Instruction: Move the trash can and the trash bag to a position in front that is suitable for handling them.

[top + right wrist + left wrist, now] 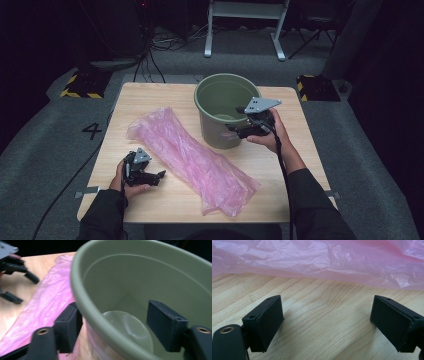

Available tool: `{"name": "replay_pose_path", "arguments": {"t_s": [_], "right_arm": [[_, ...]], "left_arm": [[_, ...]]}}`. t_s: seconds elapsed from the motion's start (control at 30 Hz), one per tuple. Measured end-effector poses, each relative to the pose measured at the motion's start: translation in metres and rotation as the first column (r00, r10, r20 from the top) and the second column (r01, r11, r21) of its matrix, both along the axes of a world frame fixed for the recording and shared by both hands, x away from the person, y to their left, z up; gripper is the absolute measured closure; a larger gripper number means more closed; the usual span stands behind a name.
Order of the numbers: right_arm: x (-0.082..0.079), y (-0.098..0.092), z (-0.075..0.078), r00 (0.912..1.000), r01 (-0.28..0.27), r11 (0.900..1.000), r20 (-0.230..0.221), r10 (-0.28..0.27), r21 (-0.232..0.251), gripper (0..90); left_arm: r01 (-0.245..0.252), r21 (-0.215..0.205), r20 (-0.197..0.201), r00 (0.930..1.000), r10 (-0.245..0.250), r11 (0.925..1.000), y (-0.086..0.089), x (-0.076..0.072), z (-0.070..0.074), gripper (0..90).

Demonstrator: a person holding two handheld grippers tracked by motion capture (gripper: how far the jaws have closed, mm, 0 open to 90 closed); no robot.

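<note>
Table lit from above, bg dark, right gripper view blurry

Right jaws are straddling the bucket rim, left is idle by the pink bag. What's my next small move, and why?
Probably close the right gripper on the green bucket rim: its open jaws stand either side of the wall without pressing it. The left gripper is open, short of the pink bag.

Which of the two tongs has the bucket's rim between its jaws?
The right tongs: its jaws straddle the green bucket rim, one inside, one outside. The left tongs sits open over bare table beside the pink plastic bag.
</note>
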State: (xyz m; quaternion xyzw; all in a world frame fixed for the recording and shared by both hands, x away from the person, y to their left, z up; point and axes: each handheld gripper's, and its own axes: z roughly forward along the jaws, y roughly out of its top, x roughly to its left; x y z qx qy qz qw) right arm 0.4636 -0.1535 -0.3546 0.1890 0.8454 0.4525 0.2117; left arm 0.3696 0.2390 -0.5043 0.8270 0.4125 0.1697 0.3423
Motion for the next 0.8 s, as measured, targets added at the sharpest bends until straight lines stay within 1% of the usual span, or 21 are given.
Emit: {"name": "replay_pose_path", "arguments": {"t_s": [0.03,0.13,0.23,0.37,0.4,0.53,0.63,0.73,0.77,0.8], "right_arm": [[0.000,-0.004,-0.001,0.9999,0.016,1.000,-0.004,-0.016,0.003,25.7],[0.000,-0.009,-0.001,0.9995,0.031,1.000,0.003,-0.031,0.004,23.5],[-0.002,-0.014,-0.002,0.9994,0.033,0.999,0.012,-0.033,0.010,23.4],[-0.004,-0.017,-0.002,0.9994,0.032,0.999,0.012,-0.032,0.014,23.5],[-0.004,-0.016,-0.001,0.9992,0.032,0.999,0.023,-0.032,-0.008,22.3],[-0.008,-0.014,0.003,0.9982,0.040,0.999,0.046,-0.039,-0.033,22.8],[-0.011,-0.018,0.006,0.9984,0.030,0.999,0.049,-0.029,-0.021,22.3],[-0.014,-0.022,0.007,0.9975,0.034,0.999,0.064,-0.031,-0.031,22.3],[-0.014,-0.022,0.007,0.9975,0.034,0.999,0.064,-0.031,-0.031,22.3],[-0.016,-0.026,0.008,0.9980,0.031,0.999,0.055,-0.030,-0.018,21.7]], "left_arm": [[0.000,0.000,-0.001,1.0000,0.000,1.0000,0.000,0.000,0.000,11.1],[0.000,-0.001,-0.001,1.0000,0.000,1.0000,0.000,0.000,0.000,11.1],[0.000,-0.001,-0.001,1.0000,0.000,1.0000,0.000,0.000,0.000,11.1],[0.000,0.000,0.000,1.0000,0.000,1.0000,0.000,0.000,0.000,11.1],[0.000,-0.001,-0.001,1.0000,0.000,1.0000,0.000,0.000,0.000,11.1],[-0.001,0.000,-0.001,1.0000,0.001,1.0000,0.000,0.000,0.000,11.1],[0.000,0.000,-0.001,1.0000,0.000,1.0000,0.000,0.000,0.000,11.1],[-0.001,0.000,-0.001,1.0000,0.001,1.0000,0.000,0.000,0.000,11.1],[-0.001,-0.001,-0.001,1.0000,0.001,1.0000,0.000,0.000,0.000,11.1],[-0.001,-0.001,-0.001,1.0000,0.001,1.0000,0.000,0.000,0.000,11.1]]}}
